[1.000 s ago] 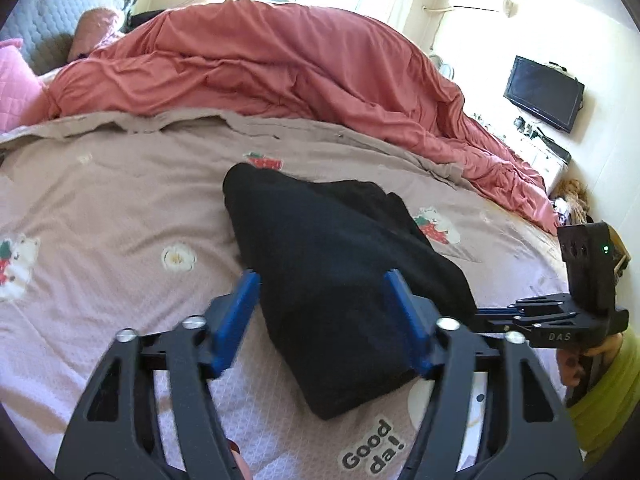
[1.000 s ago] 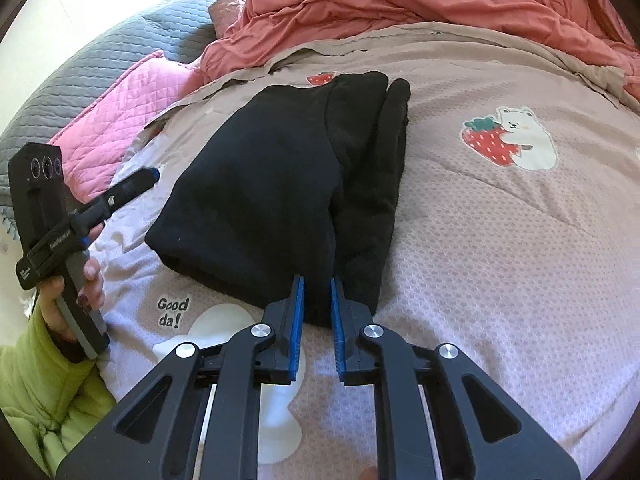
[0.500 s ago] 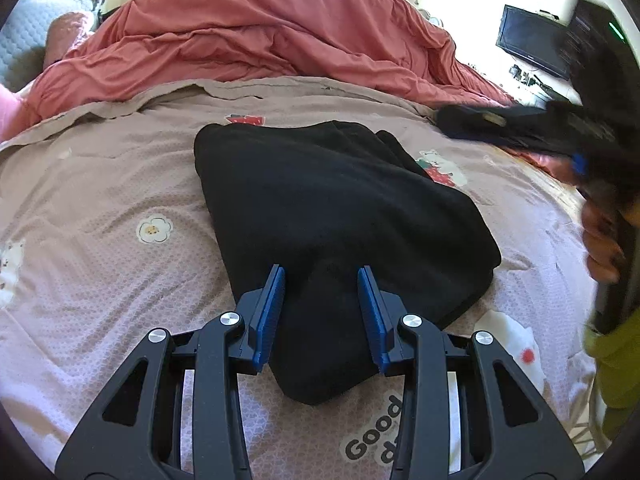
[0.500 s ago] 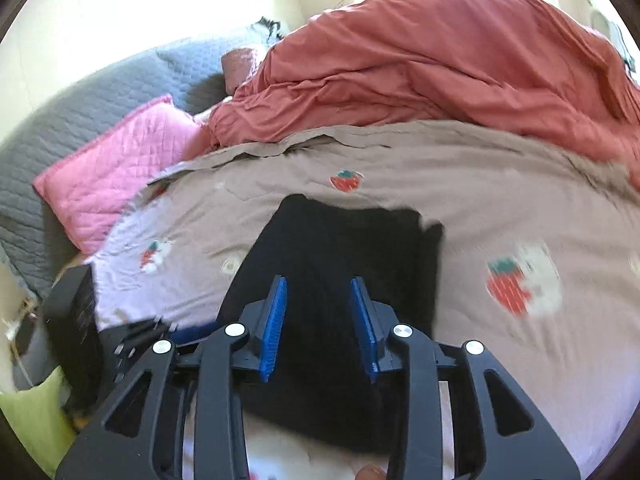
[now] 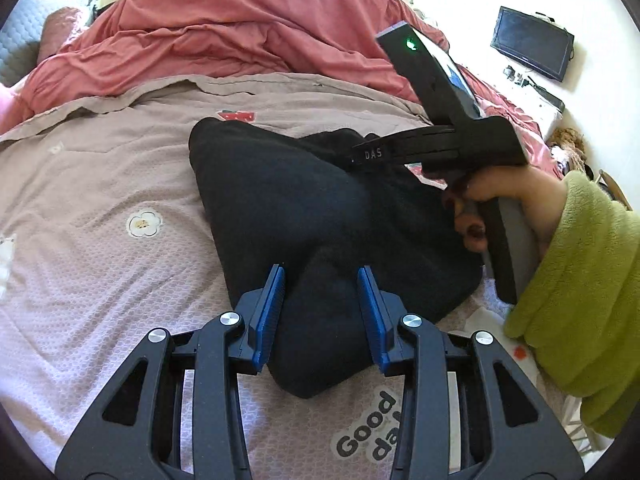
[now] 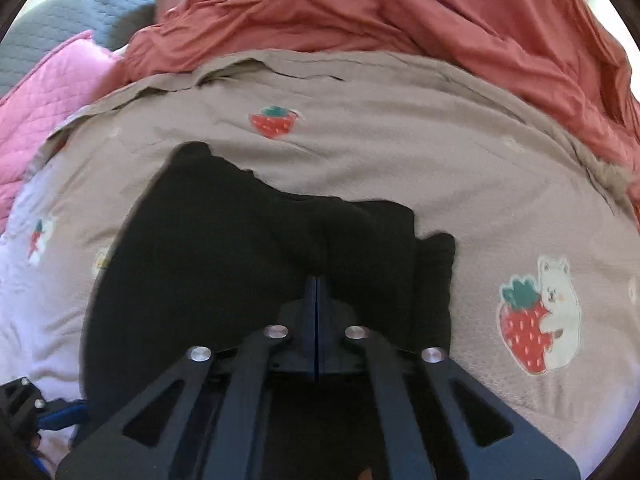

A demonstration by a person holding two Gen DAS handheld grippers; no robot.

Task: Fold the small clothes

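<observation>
Both wrist views look closely down along their fingers, sharing the black garment point(image 5: 320, 216).

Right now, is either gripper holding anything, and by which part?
The left gripper is open around the near corner of the black garment. The right gripper is shut over its top; whether it pinches fabric cannot be told.

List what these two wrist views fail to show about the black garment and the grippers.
- Right wrist view: whether the right hand-held gripper, fingers together, pinches any of the black garment; black on black hides it.
- Right wrist view: the garment's near edge, covered by the gripper body.
- Left wrist view: the garment's right side, hidden behind the hand.
- Both views: what kind of garment it is; the folds hide it.
</observation>
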